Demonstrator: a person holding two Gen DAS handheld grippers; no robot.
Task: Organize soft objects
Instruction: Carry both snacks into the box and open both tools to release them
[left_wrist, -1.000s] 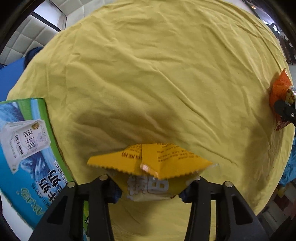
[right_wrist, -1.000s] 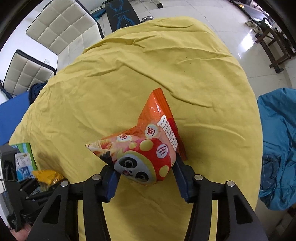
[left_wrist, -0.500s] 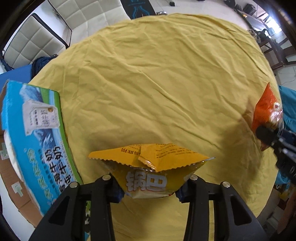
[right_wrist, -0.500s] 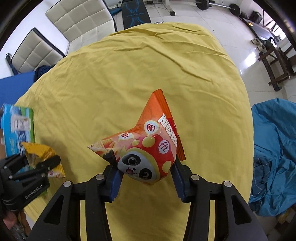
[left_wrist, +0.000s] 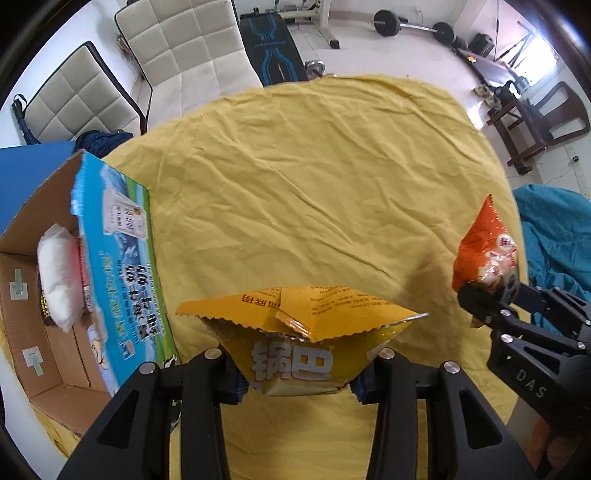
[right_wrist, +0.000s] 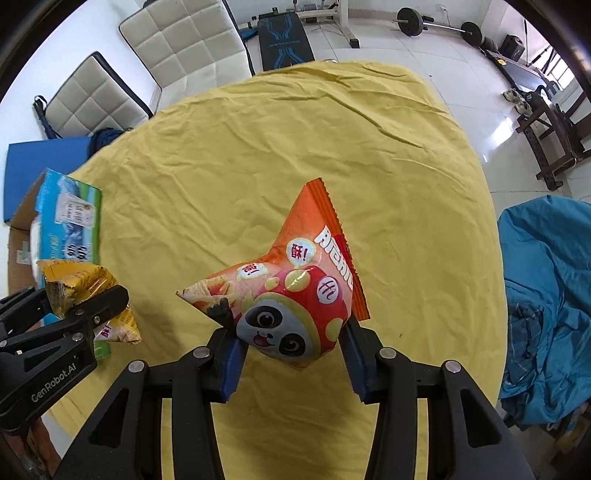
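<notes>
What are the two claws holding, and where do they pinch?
Left gripper pinches the yellow snack bag at its bottom; right gripper pinches the orange panda snack bag at its lower end.

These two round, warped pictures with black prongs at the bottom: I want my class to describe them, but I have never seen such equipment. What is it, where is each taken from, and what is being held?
No robot is here. A person carries a two-fingered clamp in each hand, and each has a wide-angle camera looking forward along its fingers, hence the round, bent view.

The left wrist picture looks along the left hand-held gripper, shut on a yellow snack bag. The right wrist picture looks along the right hand-held gripper, shut on an orange panda snack bag. Each camera also catches the other clamp at its edge.

Both bags hang above a round table under a wrinkled yellow cloth. At the table's left edge stands an open cardboard box printed blue and green, with a white soft packet inside. Chairs and gym gear stand behind.
</notes>
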